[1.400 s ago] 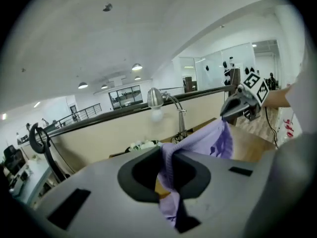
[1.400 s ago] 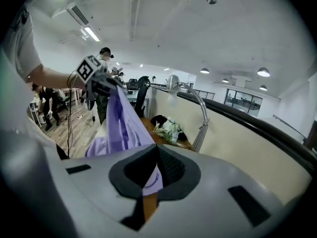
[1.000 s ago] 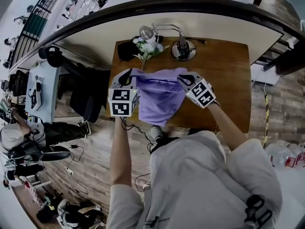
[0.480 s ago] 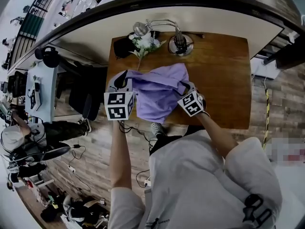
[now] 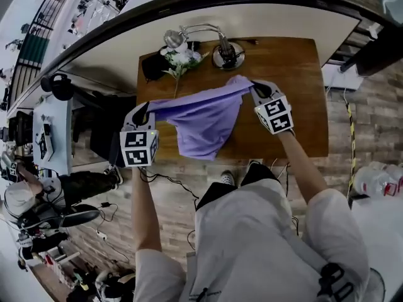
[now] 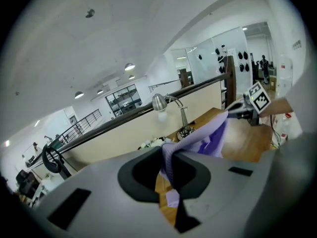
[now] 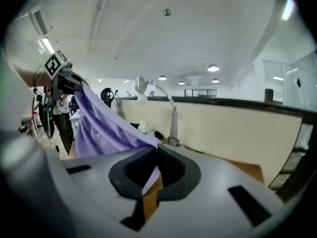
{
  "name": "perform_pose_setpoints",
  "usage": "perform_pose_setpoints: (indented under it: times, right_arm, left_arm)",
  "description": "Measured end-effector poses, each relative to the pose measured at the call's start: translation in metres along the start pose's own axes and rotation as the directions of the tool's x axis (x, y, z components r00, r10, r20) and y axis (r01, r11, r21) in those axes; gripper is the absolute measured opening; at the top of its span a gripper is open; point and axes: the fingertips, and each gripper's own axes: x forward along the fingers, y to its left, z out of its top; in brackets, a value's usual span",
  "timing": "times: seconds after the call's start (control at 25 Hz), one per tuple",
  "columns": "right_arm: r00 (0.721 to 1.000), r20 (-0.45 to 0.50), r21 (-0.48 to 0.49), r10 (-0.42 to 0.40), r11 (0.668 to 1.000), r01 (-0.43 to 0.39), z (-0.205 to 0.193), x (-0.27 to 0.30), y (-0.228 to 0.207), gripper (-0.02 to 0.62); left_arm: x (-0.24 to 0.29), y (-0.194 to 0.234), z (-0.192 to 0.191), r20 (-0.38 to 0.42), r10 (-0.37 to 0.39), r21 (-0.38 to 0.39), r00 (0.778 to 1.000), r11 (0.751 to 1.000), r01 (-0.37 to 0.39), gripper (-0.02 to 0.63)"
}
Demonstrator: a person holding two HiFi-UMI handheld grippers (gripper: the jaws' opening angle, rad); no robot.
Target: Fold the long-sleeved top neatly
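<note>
**Top stretched in the air, ready to be laid flat**

The lilac long-sleeved fabric top (image 5: 203, 123) hangs taut between both tools over the left half of the brown wooden table (image 5: 296, 74). Its loose lower part sags towards the near edge. The left gripper (image 5: 143, 109) is clamped tight on one end of the upper edge. The right gripper (image 5: 257, 90) has just been closing its jaws, and they pinch the other end.

I judge this the spreading step. The next move calls for lowering the cloth flat and smooth without losing either pinch.

No container with contents is clear. White flowers (image 5: 181, 58) lie beside a dark object (image 5: 151, 67) at the far left corner, near a silver desk lamp (image 5: 225, 55); whether that object is a vase I cannot tell.
</note>
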Motion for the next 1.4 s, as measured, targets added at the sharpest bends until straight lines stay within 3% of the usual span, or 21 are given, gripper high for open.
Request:
perform_pose_setpoints:
  times: [0.24, 0.48, 0.6, 0.84, 1.0, 1.04, 1.12, 1.28, 1.4]
  right_arm:
    - [0.967, 0.228, -0.151, -0.112, 0.977, 0.149, 0.15, -0.115, -0.007, 0.014]
    - [0.9, 0.385, -0.227, -0.203, 0.925, 0.306, 0.264, -0.22, 0.021, 0.014]
    - [0.862, 0.443, -0.25, -0.246, 0.889, 0.383, 0.294, -0.275, 0.044, 0.014]
    - [0.788, 0.524, -0.249, -0.325, 0.826, 0.506, 0.316, -0.359, 0.08, 0.014]
    - [0.752, 0.561, -0.246, -0.345, 0.798, 0.55, 0.329, -0.39, 0.096, 0.014]
    - [0.747, 0.564, -0.24, -0.351, 0.796, 0.556, 0.33, -0.391, 0.095, 0.014]
    - [0.759, 0.542, -0.23, -0.36, 0.806, 0.546, 0.323, -0.379, 0.086, 0.014]
    - [0.842, 0.393, -0.197, -0.371, 0.86, 0.471, 0.267, -0.301, 0.032, 0.014]
    - [0.889, 0.234, -0.208, -0.393, 0.873, 0.44, 0.223, -0.224, -0.015, 0.014]
  left_arm:
    - [-0.041, 0.021, 0.054, 0.148, -0.036, 0.106, 0.988, 0.994, 0.021, 0.035]
    - [-0.108, 0.047, 0.141, 0.355, -0.105, 0.196, 0.929, 0.98, 0.035, 0.035]
    - [-0.157, 0.044, 0.173, 0.433, -0.145, 0.253, 0.89, 0.967, 0.035, 0.035]
    - [-0.237, 0.028, 0.203, 0.568, -0.209, 0.329, 0.796, 0.944, 0.013, 0.035]
    - [-0.27, 0.025, 0.211, 0.612, -0.241, 0.339, 0.754, 0.94, 0.026, 0.035]
    - [-0.271, 0.025, 0.211, 0.613, -0.241, 0.34, 0.753, 0.94, 0.023, 0.035]
    - [-0.257, 0.024, 0.207, 0.592, -0.229, 0.345, 0.773, 0.939, 0.014, 0.035]
    - [-0.17, 0.018, 0.18, 0.471, -0.225, 0.315, 0.853, 0.946, 0.076, 0.035]
    - [-0.091, 0.013, 0.163, 0.343, -0.209, 0.324, 0.916, 0.941, 0.093, 0.035]
